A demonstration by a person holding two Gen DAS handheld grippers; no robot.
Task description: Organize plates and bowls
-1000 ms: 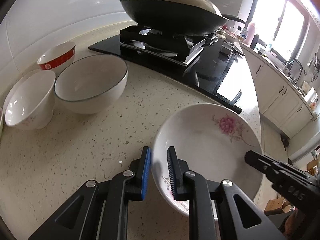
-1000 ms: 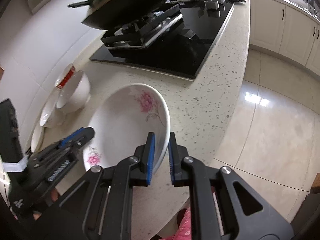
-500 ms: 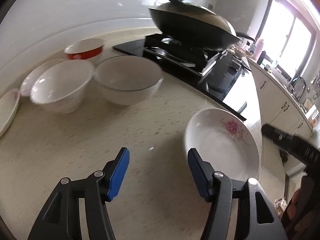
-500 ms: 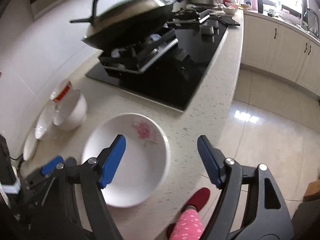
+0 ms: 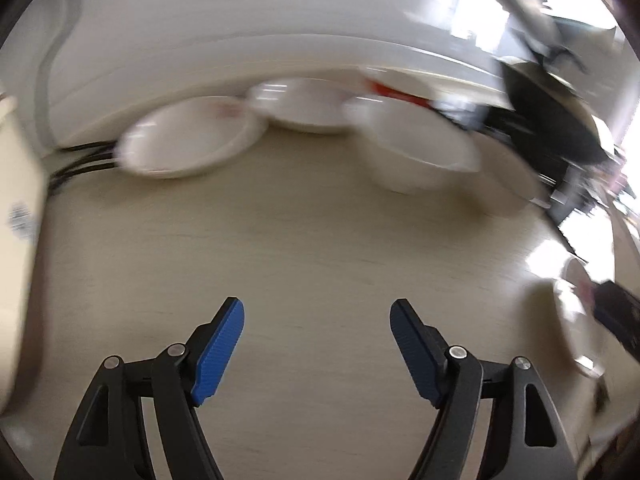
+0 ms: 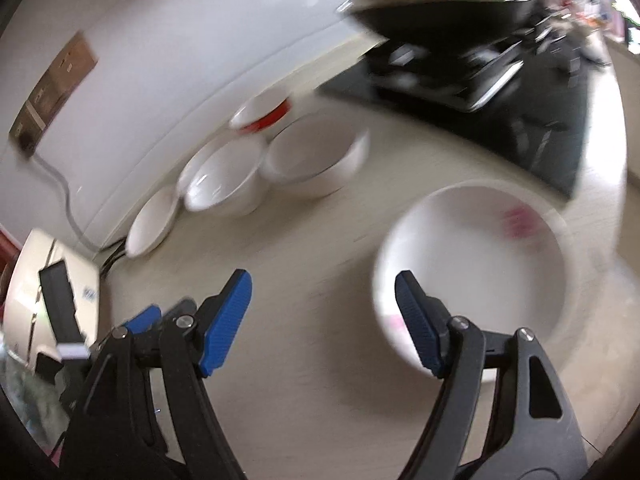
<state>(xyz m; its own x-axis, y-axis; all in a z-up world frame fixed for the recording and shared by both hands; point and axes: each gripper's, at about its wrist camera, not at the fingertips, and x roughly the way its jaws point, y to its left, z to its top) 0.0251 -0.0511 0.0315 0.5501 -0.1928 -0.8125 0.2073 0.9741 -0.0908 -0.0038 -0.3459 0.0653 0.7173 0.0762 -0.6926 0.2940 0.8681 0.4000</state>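
Your floral plate [image 6: 480,272] sits flat on the pale speckled surface [image 5: 312,240] near its front edge, just ahead of the right claw [image 6: 323,320]; in the left wrist view only a blurred sliver of it shows at the far right. Both claws stand apart and empty: the left claw [image 5: 316,350] has just been opening, with only bare surface between its blue pads, and the right one gapes wide with its right pad in front of the plate's near rim, not pressing on it. Judging by the gloss, treat the plate as glazed ceramic: stiff, fairly heavy for its thickness, slick under the pads and quick to chip if it knocks another piece. The rim is the only place to take hold, with one pad over the lip and one under it, and a second claw on the opposite edge would likely steady it. The remaining crockery lines the wall: a flat plate [image 6: 152,220] at the left, a white bowl [image 6: 224,184] touching it, a larger bowl [image 6: 316,156] next along, and a red-banded bowl [image 6: 262,114] tucked behind them. These sit tight together, so lifting one risks clinking its neighbour. A black wok [image 6: 432,12] on the hob [image 6: 500,92] crowds the right, and a white appliance [image 6: 44,292] with trailing cords stands at the left.
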